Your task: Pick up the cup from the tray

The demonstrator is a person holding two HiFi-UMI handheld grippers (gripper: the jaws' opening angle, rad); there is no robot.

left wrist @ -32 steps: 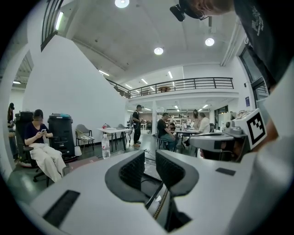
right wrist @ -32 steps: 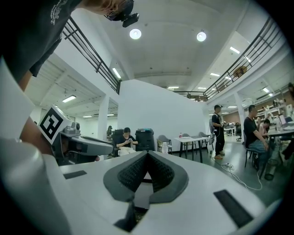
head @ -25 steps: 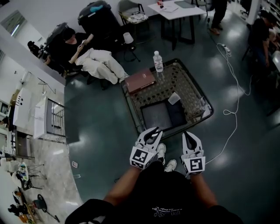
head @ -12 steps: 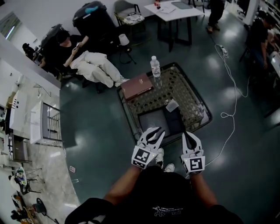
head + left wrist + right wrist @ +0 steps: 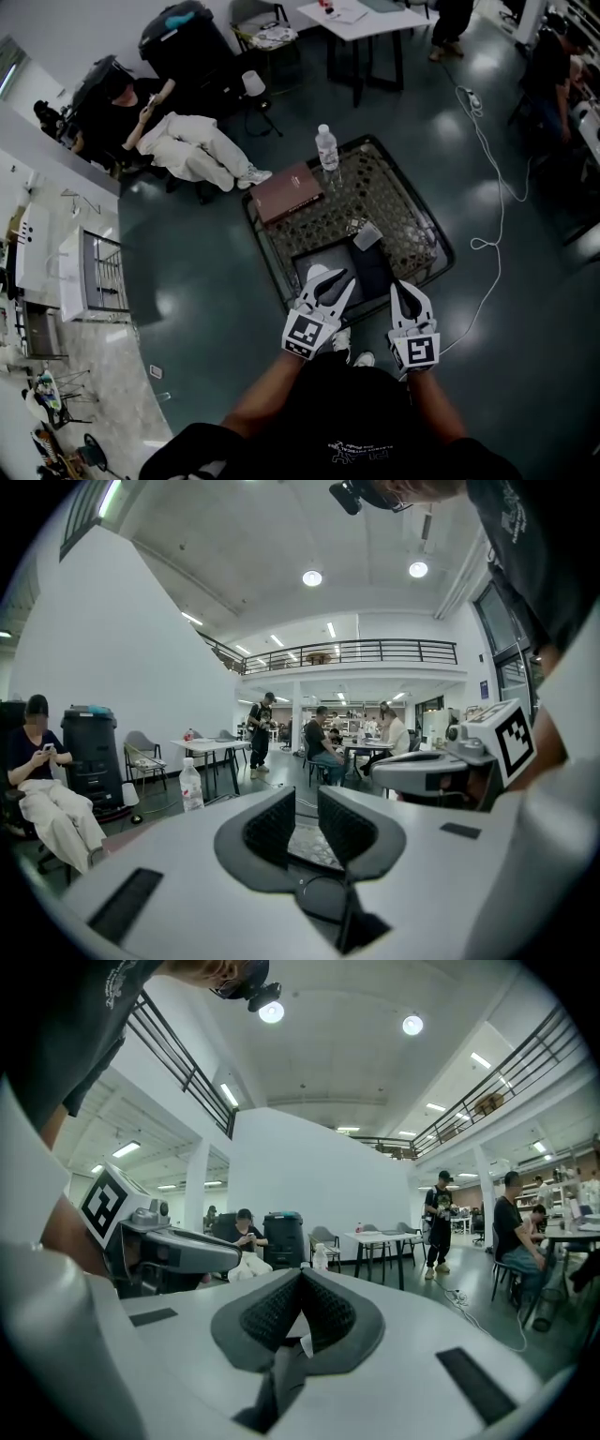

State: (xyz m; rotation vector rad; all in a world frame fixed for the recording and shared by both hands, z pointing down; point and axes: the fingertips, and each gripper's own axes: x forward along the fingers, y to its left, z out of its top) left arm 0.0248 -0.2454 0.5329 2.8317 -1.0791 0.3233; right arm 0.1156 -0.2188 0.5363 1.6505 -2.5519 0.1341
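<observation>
A small pale cup (image 5: 367,234) stands at the far edge of a dark tray (image 5: 330,261) on a low patterned table (image 5: 398,202). Both grippers hover side by side at the table's near edge, short of the cup. My left gripper (image 5: 333,278) holds its jaws a narrow gap apart, and nothing is between its pads (image 5: 272,827). My right gripper (image 5: 403,286) is shut, its black pads (image 5: 277,1312) meeting at the tips with nothing in them. In the two gripper views the cup is hidden behind the gripper bodies.
A water bottle (image 5: 326,147) and a brown book (image 5: 288,190) sit on the table's far side. A seated person (image 5: 178,131) is at the back left, a white table (image 5: 352,14) stands behind, and a white cable (image 5: 487,187) trails over the floor at right.
The low table and tray have slid a little left and nearer the grippers in the head view. Both grippers keep their places and jaw positions.
</observation>
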